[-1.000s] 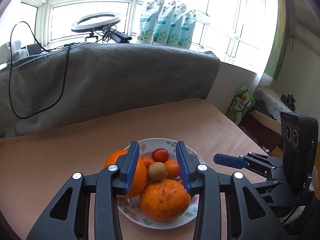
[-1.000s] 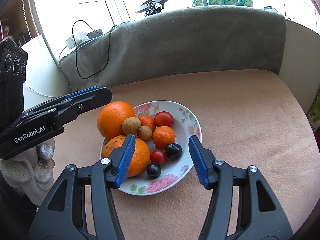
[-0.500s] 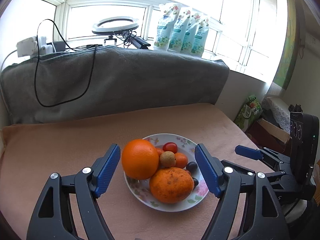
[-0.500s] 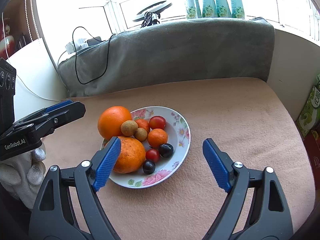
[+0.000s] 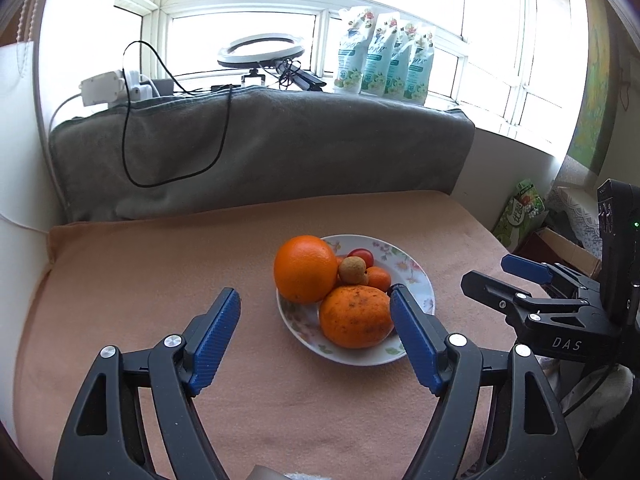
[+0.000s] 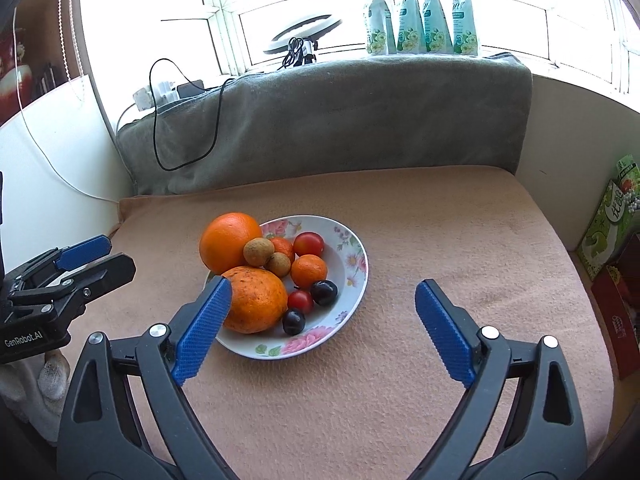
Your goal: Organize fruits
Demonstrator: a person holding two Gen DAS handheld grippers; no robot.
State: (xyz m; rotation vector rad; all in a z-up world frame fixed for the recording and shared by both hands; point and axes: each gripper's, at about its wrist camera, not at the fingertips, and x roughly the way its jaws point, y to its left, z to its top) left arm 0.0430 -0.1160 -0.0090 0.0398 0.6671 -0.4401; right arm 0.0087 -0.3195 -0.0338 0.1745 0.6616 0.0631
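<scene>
A floral plate (image 5: 416,276) (image 6: 352,240) sits on the peach cloth. It holds a smooth large orange (image 5: 306,274) (image 6: 230,242), a speckled orange (image 5: 356,316) (image 6: 256,298), two brown longans (image 6: 258,252), small tangerines (image 6: 309,270), red cherry tomatoes (image 6: 308,243) and dark plums (image 6: 324,292). My left gripper (image 5: 316,302) is open and empty, held back from the plate's near left side. My right gripper (image 6: 322,292) is open and empty, above the plate's near right side.
A grey blanket-covered backrest (image 5: 260,148) with a black cable (image 5: 216,136) runs behind the cloth. Pouches (image 5: 384,60) and a ring light (image 5: 260,50) stand on the windowsill. Boxes (image 6: 612,216) lie beyond the cloth's right edge. A white wall (image 6: 52,184) is at left.
Both grippers have opened wide and pulled back and up from the plate. The fruits have stayed on the plate.
</scene>
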